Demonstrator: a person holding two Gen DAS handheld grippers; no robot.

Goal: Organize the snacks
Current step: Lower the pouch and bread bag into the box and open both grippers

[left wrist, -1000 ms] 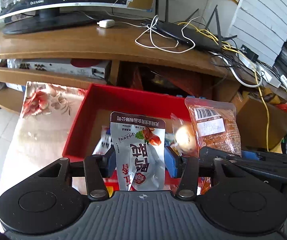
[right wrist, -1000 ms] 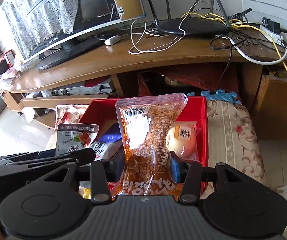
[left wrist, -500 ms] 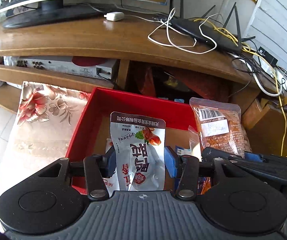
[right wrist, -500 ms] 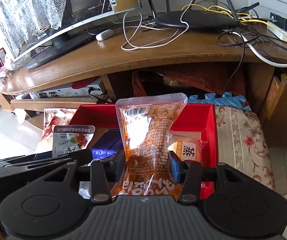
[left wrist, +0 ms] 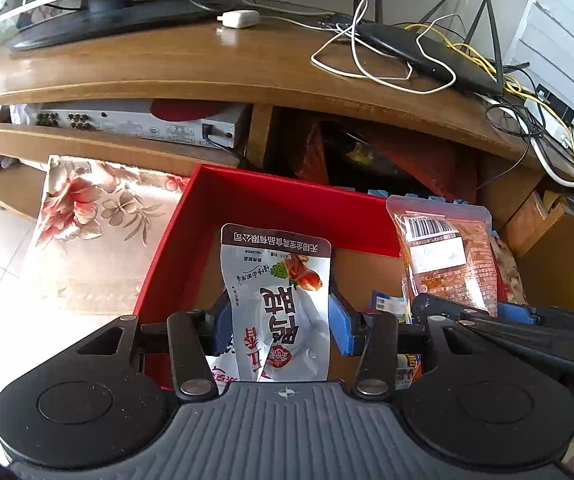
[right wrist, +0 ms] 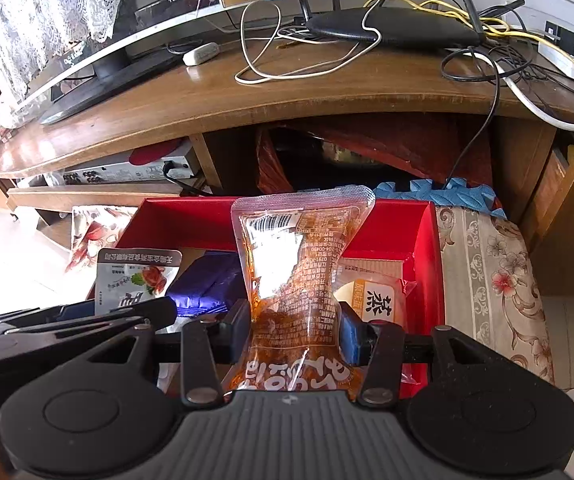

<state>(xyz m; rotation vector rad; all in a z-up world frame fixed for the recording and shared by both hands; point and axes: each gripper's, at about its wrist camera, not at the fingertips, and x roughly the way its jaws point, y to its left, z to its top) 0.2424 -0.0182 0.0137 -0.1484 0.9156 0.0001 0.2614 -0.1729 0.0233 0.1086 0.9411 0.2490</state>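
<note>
Two claws, each clamping a snack: left gripper (left wrist: 279, 316) pinches the silver pouch (left wrist: 277, 280), right gripper (right wrist: 293, 330) the orange packet (right wrist: 295, 280); released carelessly, either slippery bag could miss the red box (right wrist: 427, 240) beneath

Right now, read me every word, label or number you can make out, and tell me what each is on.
"蒸": bun wrapper in the red box.
"TWRS": TV bezel, roughly; the rest is blurred.
Silver pouch in the left gripper: upside-down Chinese print, unreadable.
Orange pouch in the right gripper: barcode, small print, unreadable.

Each gripper (left wrist: 279, 320) is black with a ribbed grey body, blue fingers (left wrist: 341, 326) and 2 silver screws.
</note>
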